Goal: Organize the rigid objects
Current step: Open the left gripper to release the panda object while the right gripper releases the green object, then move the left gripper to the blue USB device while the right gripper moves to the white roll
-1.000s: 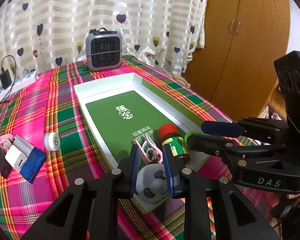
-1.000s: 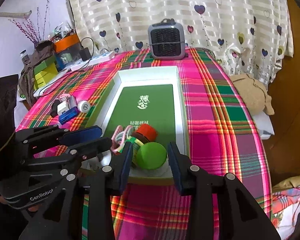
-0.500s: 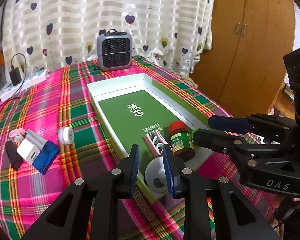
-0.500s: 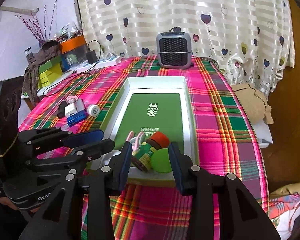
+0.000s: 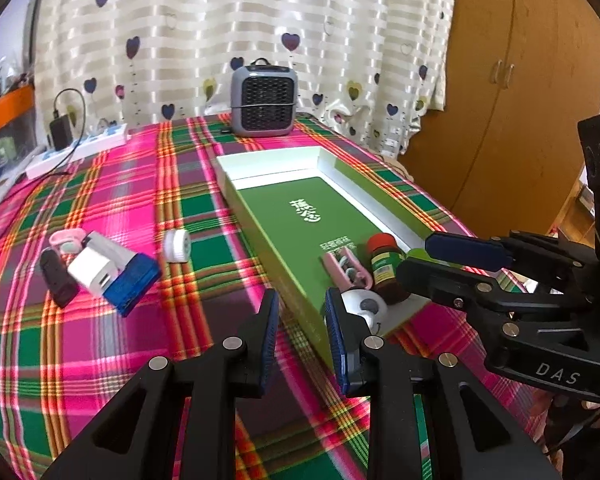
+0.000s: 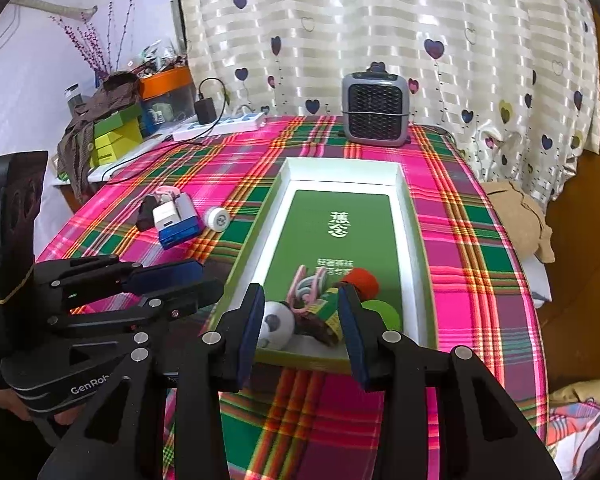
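Note:
A white tray with a green floor (image 5: 268, 158) (image 6: 410, 216) holds a panda-faced ball (image 5: 366, 304) (image 6: 276, 322), a pink clip (image 5: 346, 266), a red-capped brown bottle (image 5: 384, 262) (image 6: 332, 312) on its side and a green disc (image 6: 384, 312), all at its near end. My left gripper (image 5: 300, 308) (image 6: 210, 280) hovers over the cloth by the tray's near left corner, jaws a narrow gap apart and empty. My right gripper (image 6: 300, 300) (image 5: 418, 258) stands open just before the tray's near edge, holding nothing.
Left of the tray lie a white charger on a blue box (image 5: 112, 276) (image 6: 172, 220), a black piece (image 5: 58, 276), a pink item (image 5: 66, 240) and a small white round case (image 5: 178, 245) (image 6: 217, 218). A grey heater (image 6: 374, 110) and a power strip (image 6: 220, 124) sit at the table's far end.
Both grippers have drawn back from the tray's near end, so more plaid cloth shows below them. The ball, bottle, clip and green disc stay lying in the tray.

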The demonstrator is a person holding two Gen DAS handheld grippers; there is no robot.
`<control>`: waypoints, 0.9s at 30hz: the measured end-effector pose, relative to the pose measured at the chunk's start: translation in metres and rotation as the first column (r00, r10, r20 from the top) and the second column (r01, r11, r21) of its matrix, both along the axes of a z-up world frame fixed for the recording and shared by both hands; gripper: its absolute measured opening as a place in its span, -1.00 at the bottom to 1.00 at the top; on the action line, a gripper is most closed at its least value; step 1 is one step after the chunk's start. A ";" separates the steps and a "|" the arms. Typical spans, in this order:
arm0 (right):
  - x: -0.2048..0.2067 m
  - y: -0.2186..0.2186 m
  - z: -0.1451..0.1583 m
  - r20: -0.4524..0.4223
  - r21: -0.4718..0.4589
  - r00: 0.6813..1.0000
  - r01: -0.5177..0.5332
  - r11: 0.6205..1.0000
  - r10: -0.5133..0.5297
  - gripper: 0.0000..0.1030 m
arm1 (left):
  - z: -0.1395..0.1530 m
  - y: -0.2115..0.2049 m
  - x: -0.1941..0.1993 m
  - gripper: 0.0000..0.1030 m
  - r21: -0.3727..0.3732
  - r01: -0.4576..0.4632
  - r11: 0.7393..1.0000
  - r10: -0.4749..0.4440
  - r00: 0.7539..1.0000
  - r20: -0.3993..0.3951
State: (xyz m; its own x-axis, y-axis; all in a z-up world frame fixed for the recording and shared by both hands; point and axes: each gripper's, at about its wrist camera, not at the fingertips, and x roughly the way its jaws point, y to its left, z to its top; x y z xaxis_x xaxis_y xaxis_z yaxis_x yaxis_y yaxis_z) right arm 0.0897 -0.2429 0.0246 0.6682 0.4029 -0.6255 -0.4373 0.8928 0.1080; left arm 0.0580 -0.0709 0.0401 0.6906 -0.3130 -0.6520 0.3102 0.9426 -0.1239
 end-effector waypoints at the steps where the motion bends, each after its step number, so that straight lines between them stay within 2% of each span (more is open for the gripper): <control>1: -0.001 0.002 0.000 0.001 -0.001 1.000 -0.004 1.000 0.004 -0.24 | 0.000 0.002 -0.001 -0.55 -0.002 -0.004 1.000 0.004 1.000 0.000; 18: -0.011 0.027 0.001 0.002 -0.011 0.998 -0.069 0.998 0.069 -0.24 | -0.009 0.030 -0.009 -0.55 -0.014 -0.063 0.998 0.063 0.998 -0.023; 27: -0.013 0.048 0.001 -0.012 -0.020 0.994 -0.111 0.994 0.110 -0.24 | -0.014 0.062 -0.011 -0.55 -0.033 -0.124 0.992 0.123 0.992 -0.031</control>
